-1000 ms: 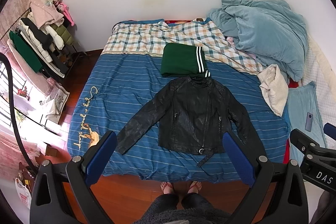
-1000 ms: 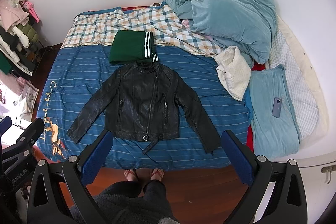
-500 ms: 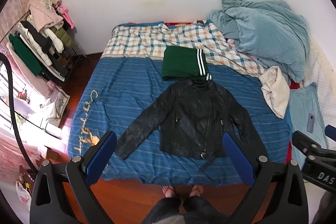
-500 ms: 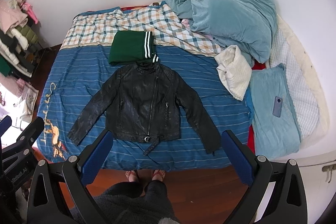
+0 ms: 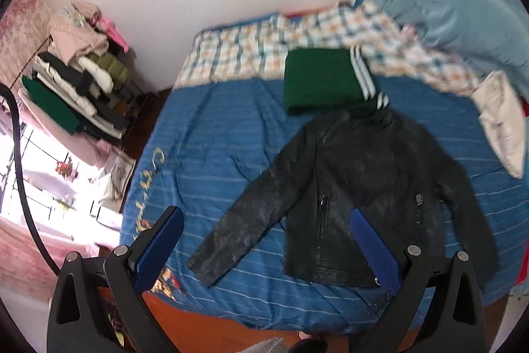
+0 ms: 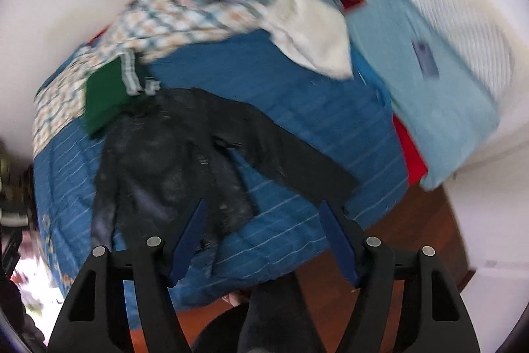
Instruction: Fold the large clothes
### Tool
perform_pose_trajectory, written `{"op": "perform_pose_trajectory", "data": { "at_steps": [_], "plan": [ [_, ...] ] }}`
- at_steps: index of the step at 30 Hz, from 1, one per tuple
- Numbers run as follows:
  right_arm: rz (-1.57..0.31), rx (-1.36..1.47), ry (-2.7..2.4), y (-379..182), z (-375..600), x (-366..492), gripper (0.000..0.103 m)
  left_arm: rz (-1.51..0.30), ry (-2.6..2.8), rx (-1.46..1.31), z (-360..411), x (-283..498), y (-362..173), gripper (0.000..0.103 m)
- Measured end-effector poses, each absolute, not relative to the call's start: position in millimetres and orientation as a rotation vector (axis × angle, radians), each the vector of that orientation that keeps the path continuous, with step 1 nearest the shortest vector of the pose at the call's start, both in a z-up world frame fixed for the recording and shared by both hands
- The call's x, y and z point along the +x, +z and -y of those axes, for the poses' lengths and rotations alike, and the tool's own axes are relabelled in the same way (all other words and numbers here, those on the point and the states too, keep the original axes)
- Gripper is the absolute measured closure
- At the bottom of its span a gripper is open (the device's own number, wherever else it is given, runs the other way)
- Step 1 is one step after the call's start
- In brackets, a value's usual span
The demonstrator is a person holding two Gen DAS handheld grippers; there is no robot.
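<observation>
A black leather jacket (image 5: 363, 187) lies flat and face up on a bed with a blue striped cover (image 5: 215, 138), both sleeves spread out to the sides and its hem near the foot edge; no fold has been made in it yet. Just past its collar sits a green garment (image 5: 317, 78) with white stripes, already folded into a neat rectangle, so one piece appears done. The left tool (image 5: 264, 240) hovers above the jacket's outstretched sleeve and lower body, its blue fingers wide apart and holding nothing. The right tool (image 6: 261, 240), in a blurred view, hangs over the other sleeve (image 6: 291, 154) near the hem, fingers also apart and empty.
</observation>
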State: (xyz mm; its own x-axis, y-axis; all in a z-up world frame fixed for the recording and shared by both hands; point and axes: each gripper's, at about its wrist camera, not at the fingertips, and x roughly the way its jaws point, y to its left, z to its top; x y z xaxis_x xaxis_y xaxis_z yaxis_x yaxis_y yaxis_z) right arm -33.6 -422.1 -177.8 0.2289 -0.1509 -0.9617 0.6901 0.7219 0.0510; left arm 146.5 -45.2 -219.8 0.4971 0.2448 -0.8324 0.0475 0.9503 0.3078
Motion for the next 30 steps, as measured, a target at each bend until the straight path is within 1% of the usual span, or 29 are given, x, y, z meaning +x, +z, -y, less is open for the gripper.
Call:
{"op": "perform_pose_trajectory", "data": {
  "at_steps": [1, 7, 9, 12, 17, 19, 20, 21, 23, 25, 30],
  "plan": [
    [-1.224, 0.572, -0.648, -205.1, 444.9, -40.0, 0.031, -1.060, 0.136, 0.310, 46.3, 151.1, -230.4, 0.000],
    [-1.341, 0.885, -0.797, -384.9, 571.4, -92.7, 0.030, -1.182, 0.266, 0.331, 60.9, 187.9, -331.9, 0.000],
    [-1.376, 0.988, -0.832, -440.4, 598.8, -108.9, 0.030, -1.248, 0.294, 0.341, 67.6, 196.3, -376.3, 0.000],
    [-1.394, 1.135, -0.854, -520.3, 630.7, -131.2, 0.029, -1.312, 0.319, 0.388, 80.3, 205.6, -428.8, 0.000],
    [-1.362, 1.306, -0.794, -594.7, 639.1, -136.0, 0.029, -1.394, 0.322, 0.419, 103.2, 221.1, -493.1, 0.000],
    [-1.342, 1.337, -0.796, -603.9, 636.5, -129.3, 0.028, -1.407, 0.312, 0.419, 114.5, 225.9, -507.9, 0.000],
    [-1.353, 1.314, -0.820, -603.6, 635.4, -125.9, 0.032, -1.404, 0.302, 0.417, 119.2, 228.8, -512.2, 0.000],
    [-1.351, 1.274, -0.847, -599.2, 632.7, -121.3, 0.038, -1.399, 0.287, 0.417, 125.6, 230.1, -516.0, 0.000],
    [-1.353, 1.186, -0.922, -583.0, 628.5, -118.4, 0.088, -1.383, 0.265, 0.421, 136.4, 232.9, -519.9, 0.000],
    [-1.288, 1.175, -0.957, -560.5, 629.8, -122.9, 0.094, -1.368, 0.244, 0.416, 142.6, 236.7, -521.3, 0.000],
    [-1.058, 1.130, -1.010, -471.0, 646.9, -122.7, 0.095, -1.337, 0.199, 0.395, 138.8, 237.3, -516.0, 0.000]
  ]
}}
